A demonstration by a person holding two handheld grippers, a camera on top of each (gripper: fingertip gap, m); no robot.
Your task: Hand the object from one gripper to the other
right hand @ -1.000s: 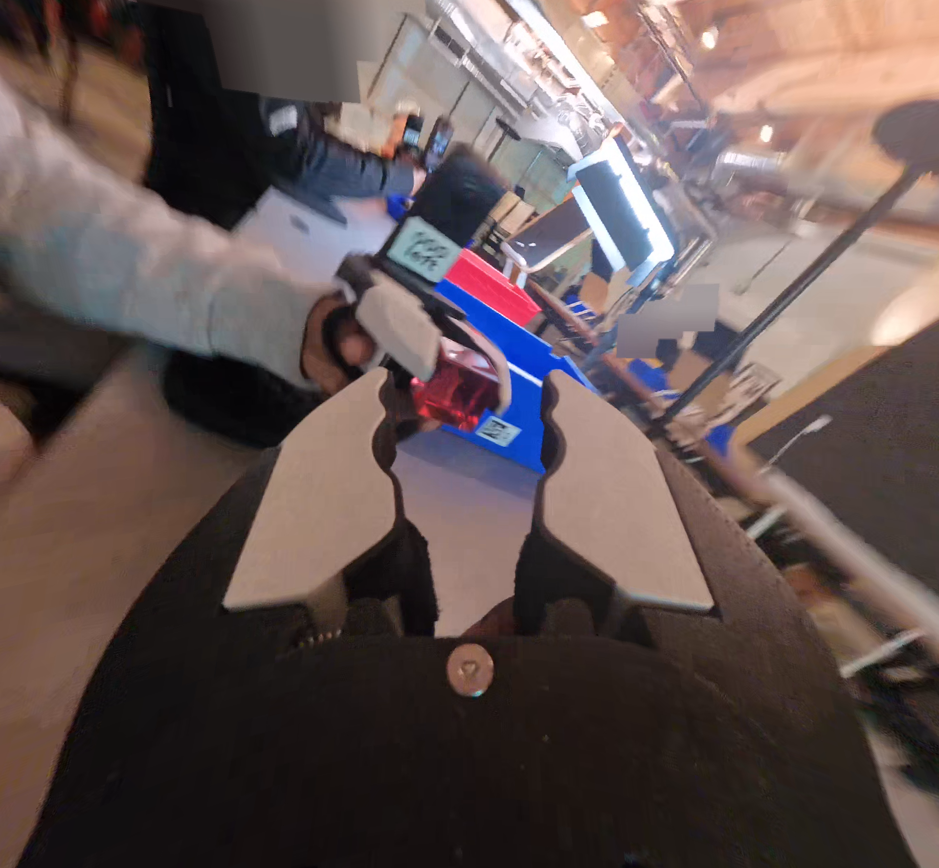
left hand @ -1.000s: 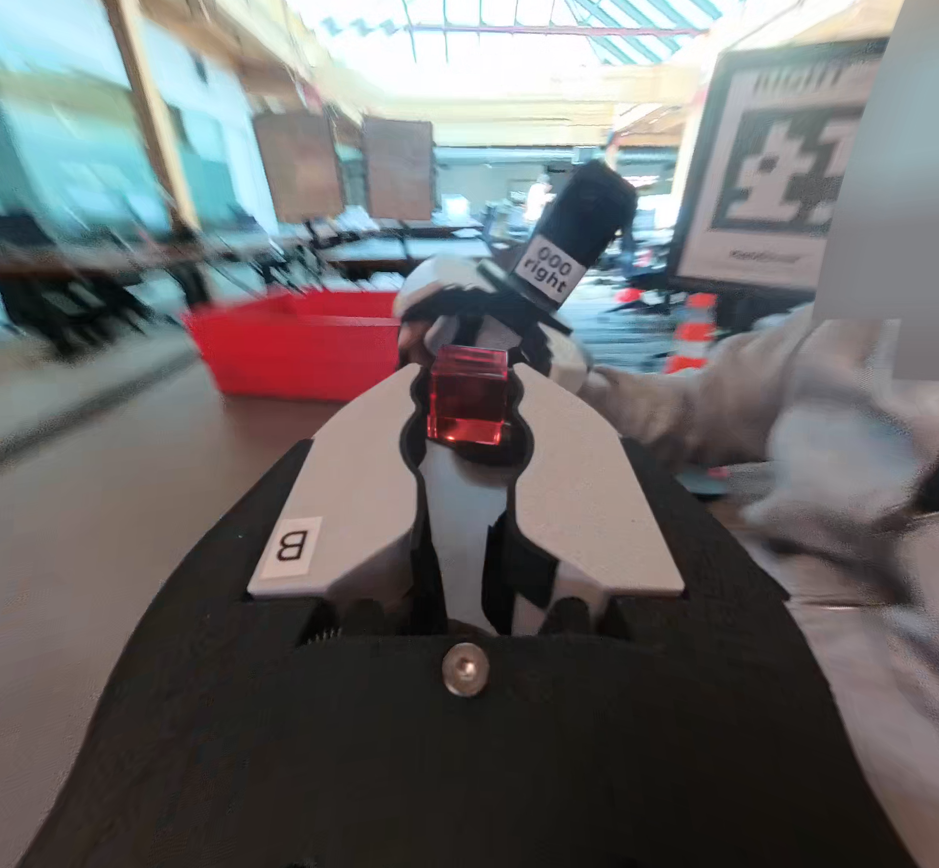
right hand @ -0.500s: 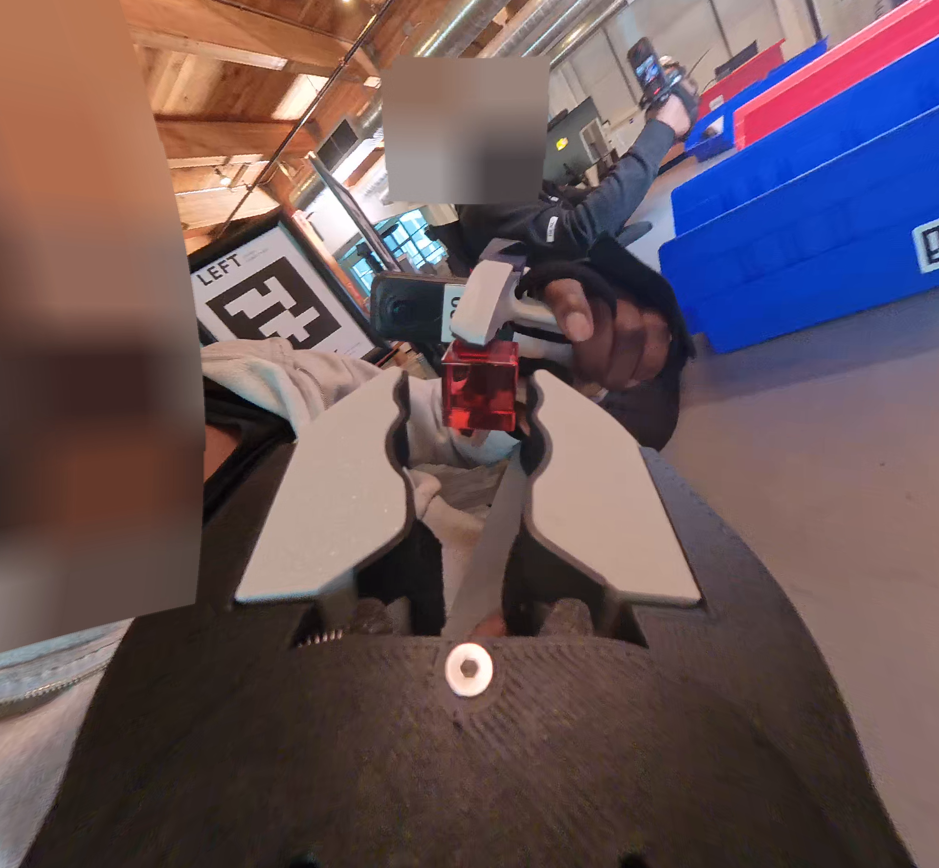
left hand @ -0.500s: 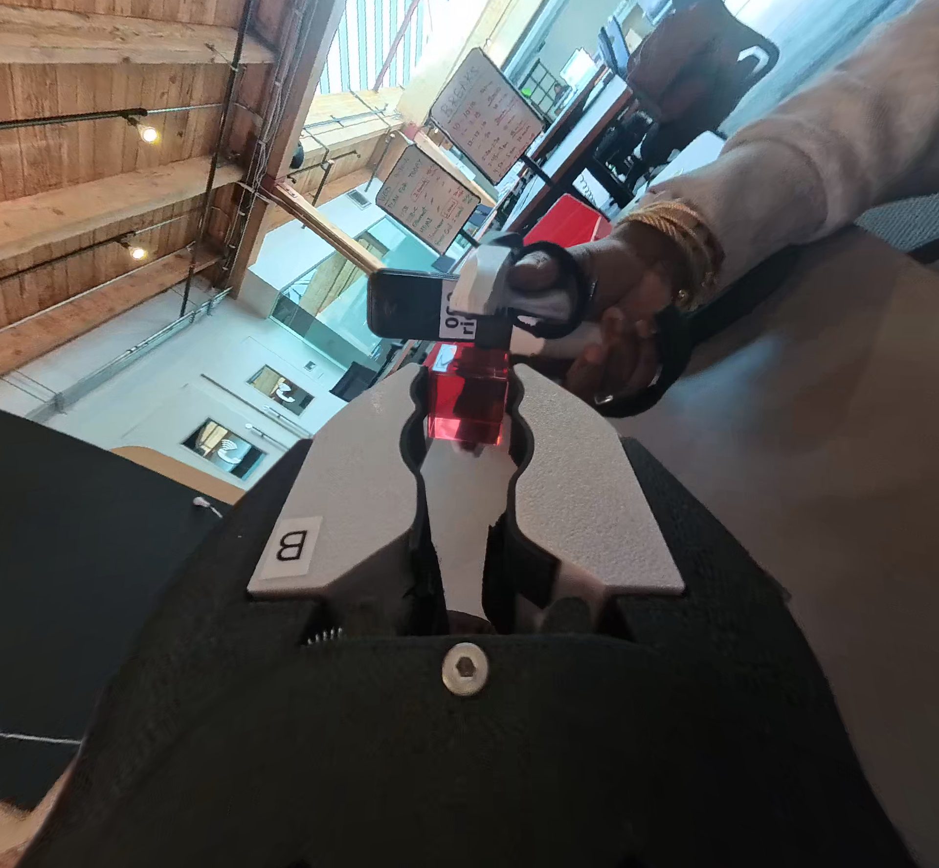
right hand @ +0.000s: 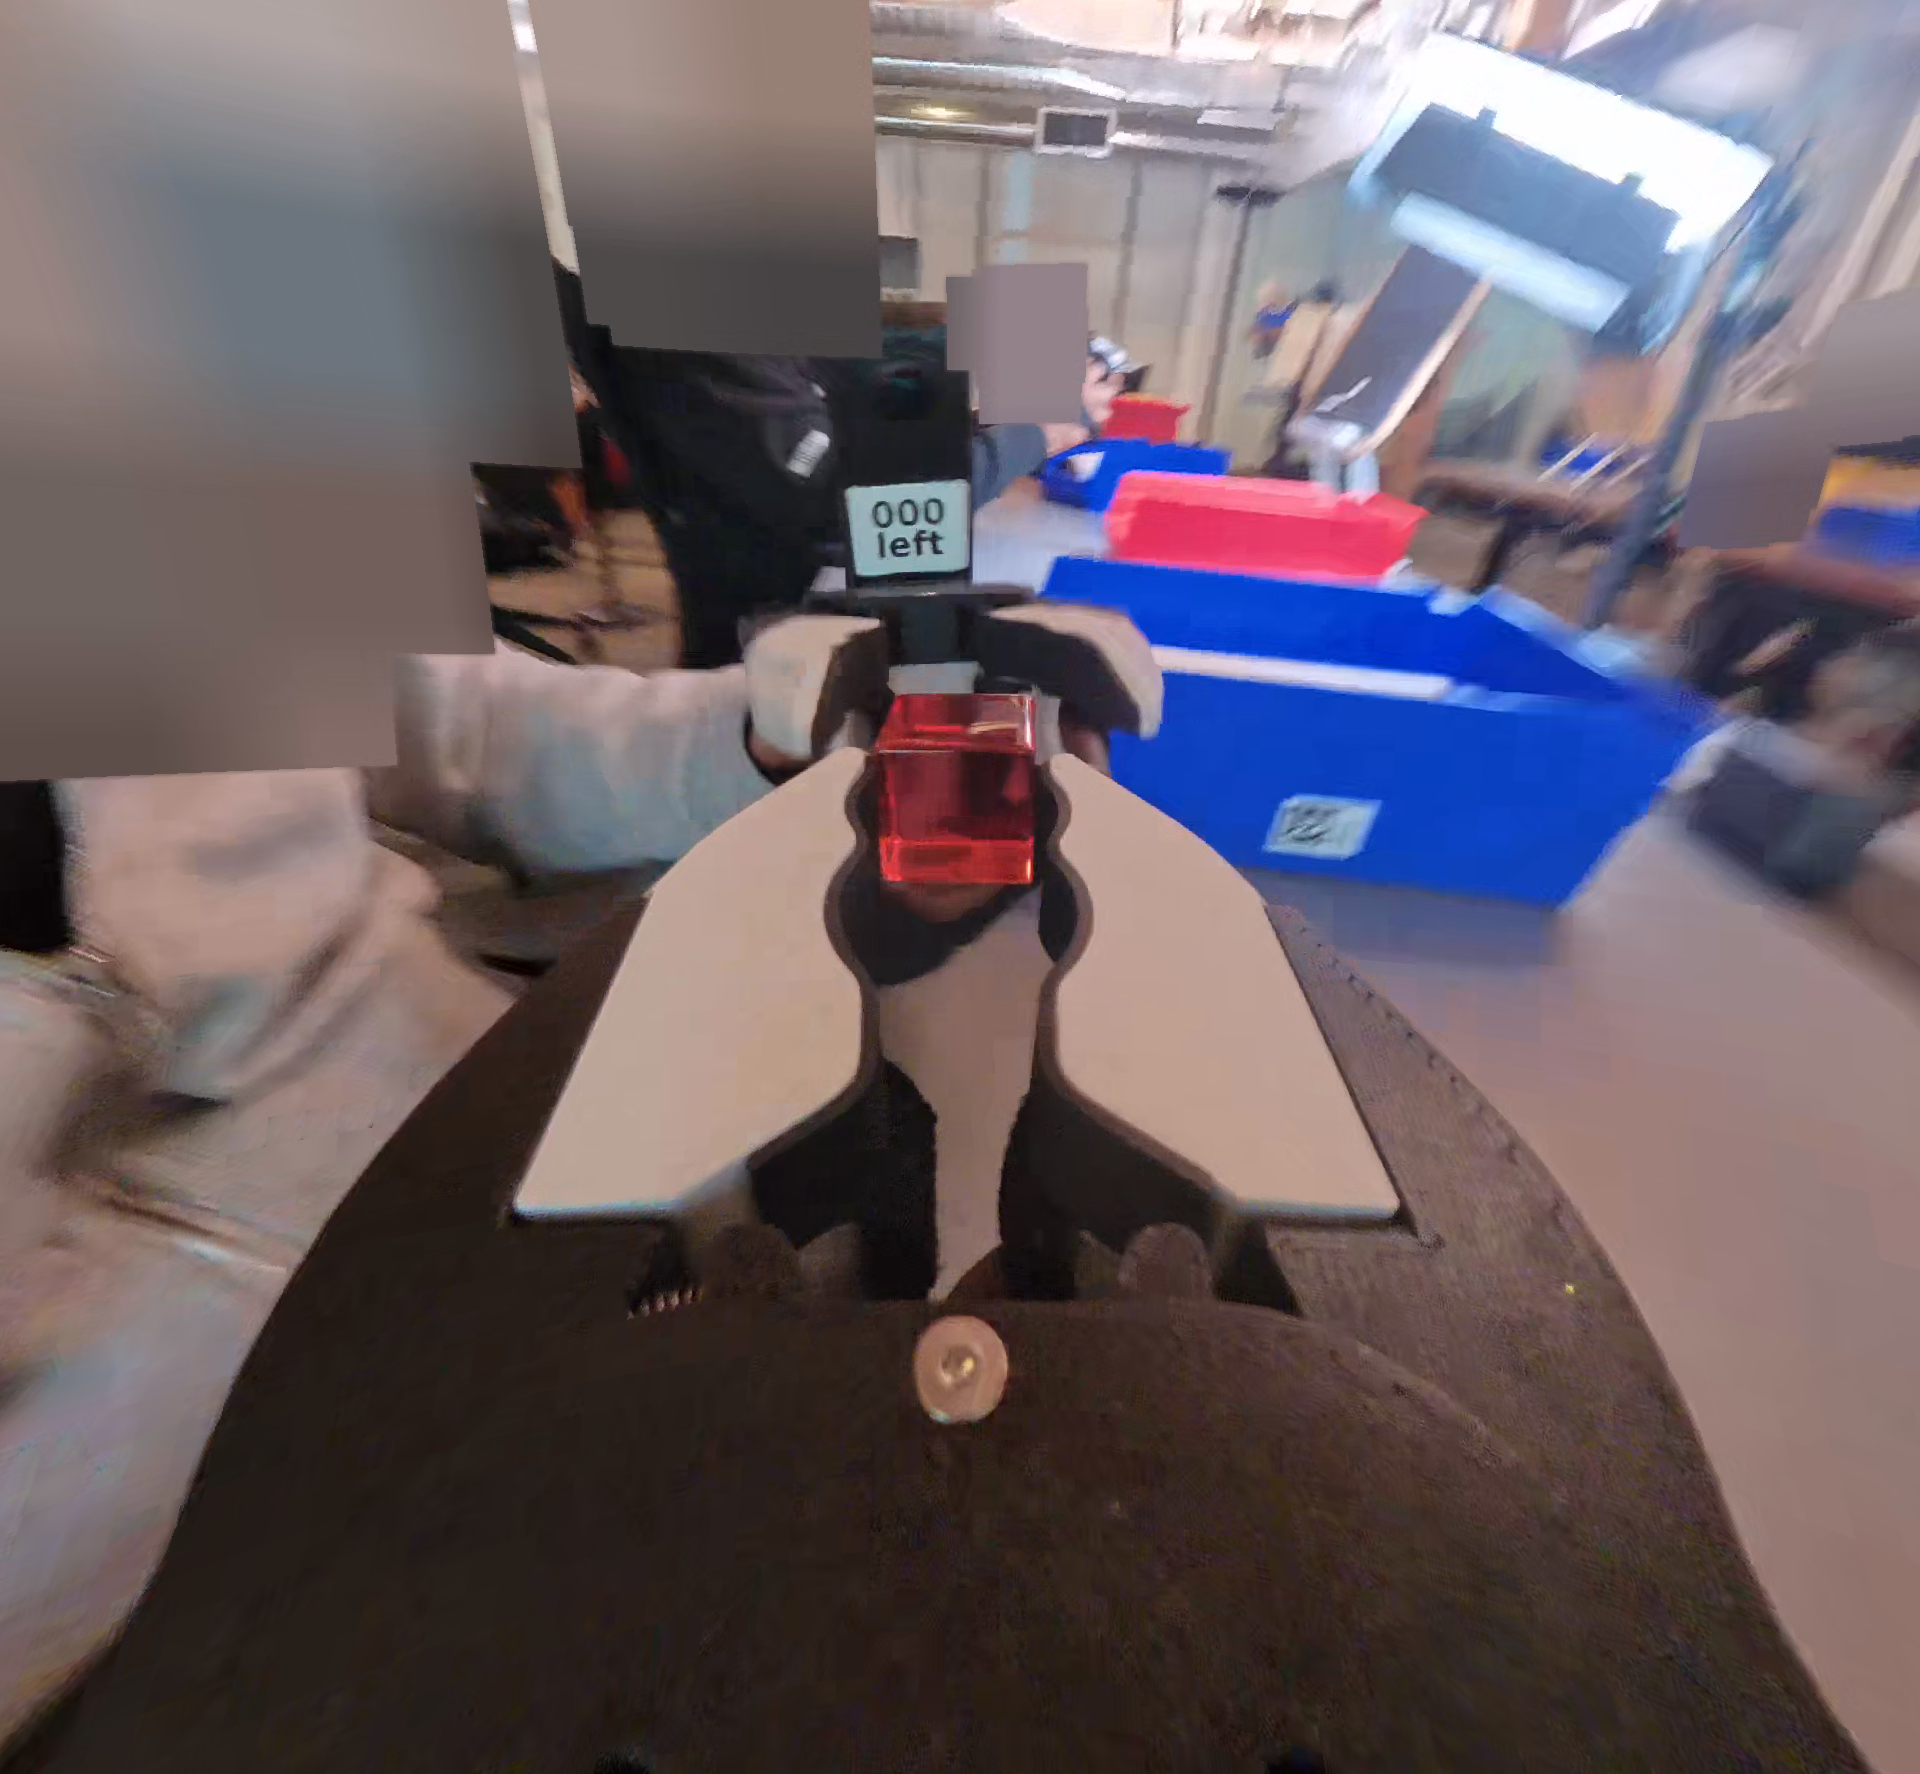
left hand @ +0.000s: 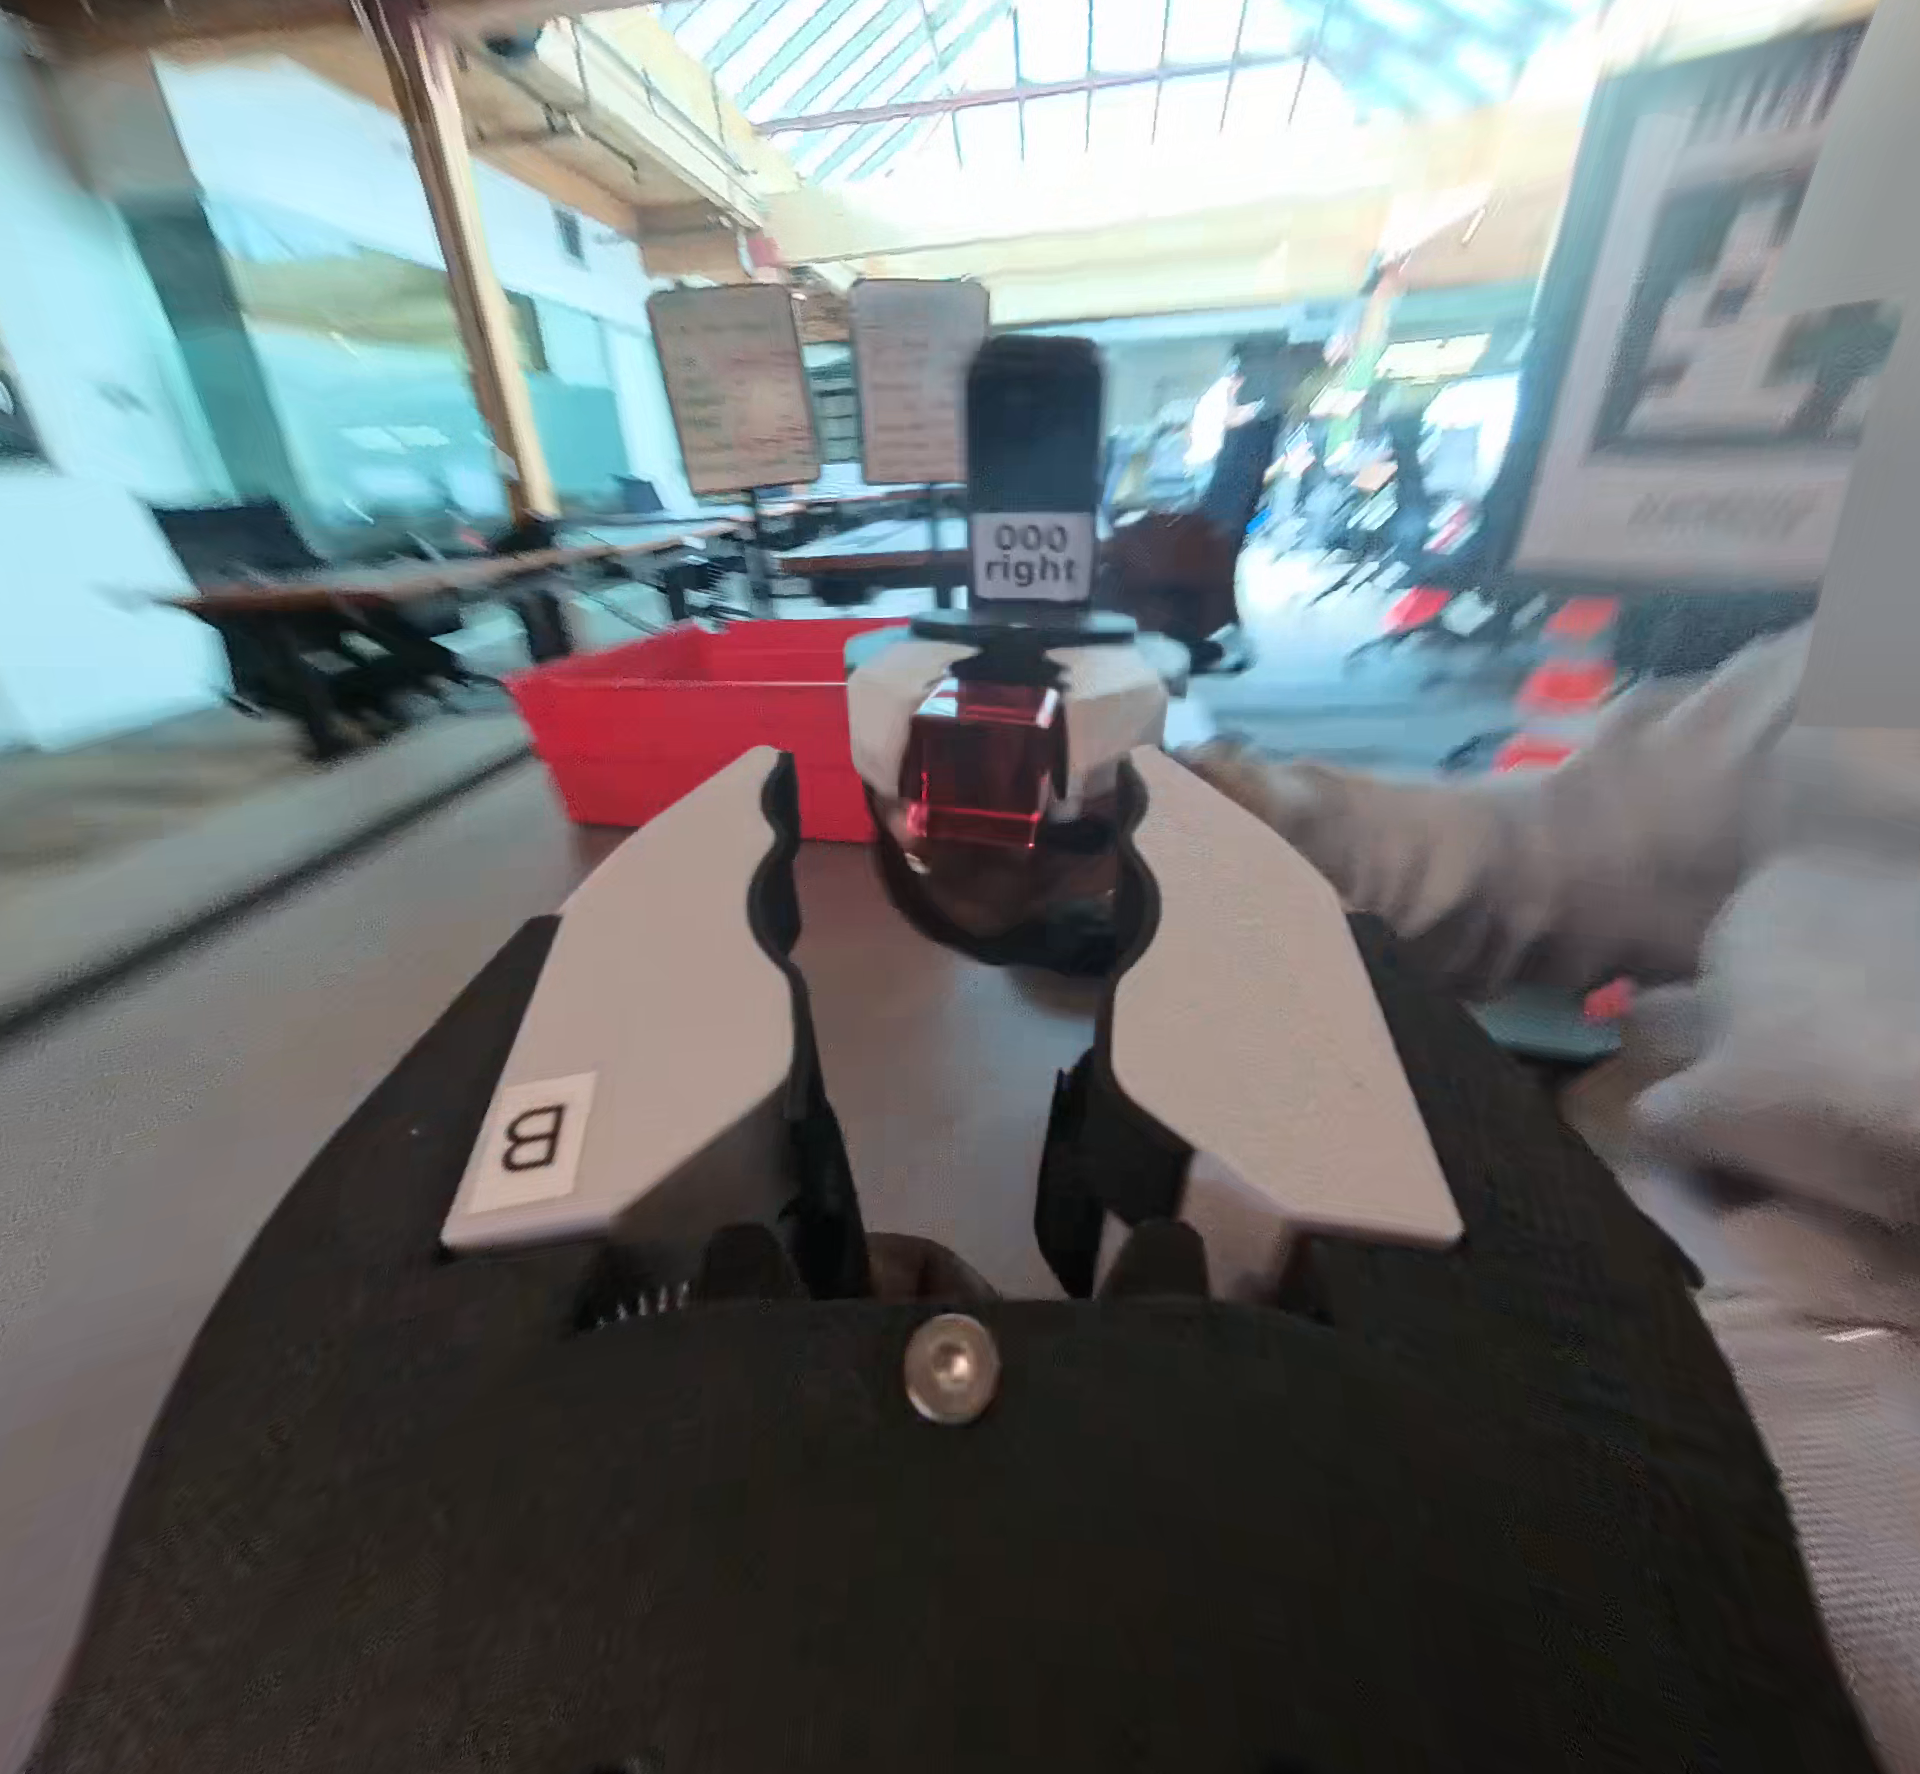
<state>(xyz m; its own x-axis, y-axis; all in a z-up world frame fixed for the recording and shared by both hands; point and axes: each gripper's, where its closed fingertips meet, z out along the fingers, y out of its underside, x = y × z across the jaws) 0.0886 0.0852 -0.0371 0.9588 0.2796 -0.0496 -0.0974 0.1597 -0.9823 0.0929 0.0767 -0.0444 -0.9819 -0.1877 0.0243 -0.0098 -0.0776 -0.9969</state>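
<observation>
Right gripper (right hand: 956,789): fingers pinching a clear red cube (right hand: 956,789). Left gripper (left hand: 951,820): fingers spread, empty, just before the cube, above the grey bench (left hand: 260,1049).

The back of the red cube (right hand: 956,789) is hidden between grey fingers (right hand: 727,997). The room behind is smeared. The blue bin (right hand: 1403,737) is blurred, and its sticker cannot be made out.
</observation>
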